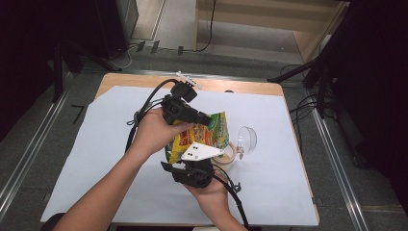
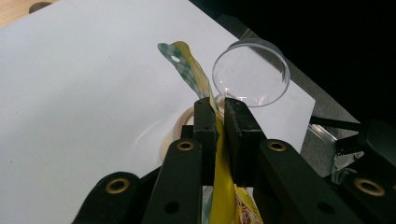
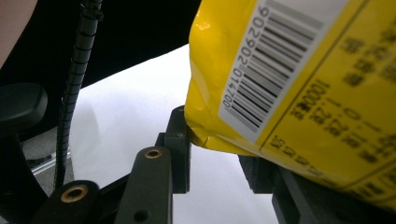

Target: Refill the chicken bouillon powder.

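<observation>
High view: yellow snack bag (image 1: 206, 137) held above the white paper sheet (image 1: 96, 159) that covers the wooden table (image 1: 125, 79), caught between two hand-held grippers. Left gripper (image 1: 204, 119) reaching in from the upper left, gripped by the left hand (image 1: 156, 130), cable looping behind. Right gripper (image 1: 195, 166) below the bag, in the right hand (image 1: 211, 190), grey three-cornered plate on top overlapping the bag's lower edge. Roll of tape (image 1: 228, 153) flat on the paper just right of the bag, partly hidden by it; clear plastic bowl (image 1: 247, 139) tipped on its side just beside the roll.

Left gripper view: both black jaws pinched tight on the bag's thin sealed edge (image 2: 219, 140), pads pressing it from either side. Green-checked corner with a small hang hole sticking up past the jaw tips. Bowl (image 2: 251, 72) beyond, its open mouth facing the camera; part of the tape roll (image 2: 175, 130) visible left of the jaws, lying on the paper (image 2: 84, 84).

Right gripper view: barcoded back of the bag (image 3: 299, 74) close up, its lower corner sitting between the jaws. Left pad touching the bag's edge; right jaw mostly hidden behind the bag, so a firm grip cannot be confirmed. Ribbed black cable at the left.
</observation>
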Available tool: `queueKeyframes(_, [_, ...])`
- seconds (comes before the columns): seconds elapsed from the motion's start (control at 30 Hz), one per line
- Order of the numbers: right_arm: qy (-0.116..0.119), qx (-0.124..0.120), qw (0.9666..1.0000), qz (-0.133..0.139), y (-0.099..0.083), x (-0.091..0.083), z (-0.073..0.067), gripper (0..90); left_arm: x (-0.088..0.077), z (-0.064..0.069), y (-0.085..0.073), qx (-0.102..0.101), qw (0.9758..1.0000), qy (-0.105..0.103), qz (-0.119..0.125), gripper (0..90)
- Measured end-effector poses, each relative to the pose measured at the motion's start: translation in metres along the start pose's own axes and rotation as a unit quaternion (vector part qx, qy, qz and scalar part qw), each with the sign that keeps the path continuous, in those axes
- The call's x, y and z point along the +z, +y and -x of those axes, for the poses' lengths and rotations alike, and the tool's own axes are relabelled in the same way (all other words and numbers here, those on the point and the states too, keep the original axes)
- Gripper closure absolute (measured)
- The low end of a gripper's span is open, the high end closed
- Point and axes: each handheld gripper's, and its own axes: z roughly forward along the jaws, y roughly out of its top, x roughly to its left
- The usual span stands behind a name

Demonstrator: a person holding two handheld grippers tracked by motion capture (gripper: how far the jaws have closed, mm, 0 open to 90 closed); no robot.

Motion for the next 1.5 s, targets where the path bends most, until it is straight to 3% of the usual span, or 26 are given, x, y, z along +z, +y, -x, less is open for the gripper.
queueKeyframes(0.37, [-0.012, -0.014, 0.9998, 0.0, 0.0008, -0.0012, 0.0004, 68.8, -0.0025, 0.0022, -0.0001, 0.009, 0.9999, -0.003, 0.013, 84.5])
queueKeyframes(0.93, [-0.002, 0.004, 1.0, 0.001, -0.003, 0.0008, 0.001, 69.7, 0.0036, 0.0037, -0.0006, 0.011, 0.9999, -0.001, -0.003, 85.0])
queueKeyframes(1.17, [-0.003, 0.005, 1.0, 0.001, -0.0031, 0.0, 0.001, 69.5, 0.0032, 0.004, 0.0, 0.01, 1.0, -0.003, 0.0, 84.8])
queueKeyframes(1.3, [-0.014, 0.007, 0.9998, 0.008, -0.0035, 0.0001, 0.0013, 63.8, 0.0027, 0.0059, 0.0006, 0.01, 0.9999, -0.001, 0.009, 84.5])
queueKeyframes(1.5, [-0.012, 0.012, 0.9998, 0.008, -0.0037, -0.0011, 0.0025, 67.3, 0.0046, 0.005, 0.0012, 0.009, 1.0, 0.0, 0.0, 84.7])
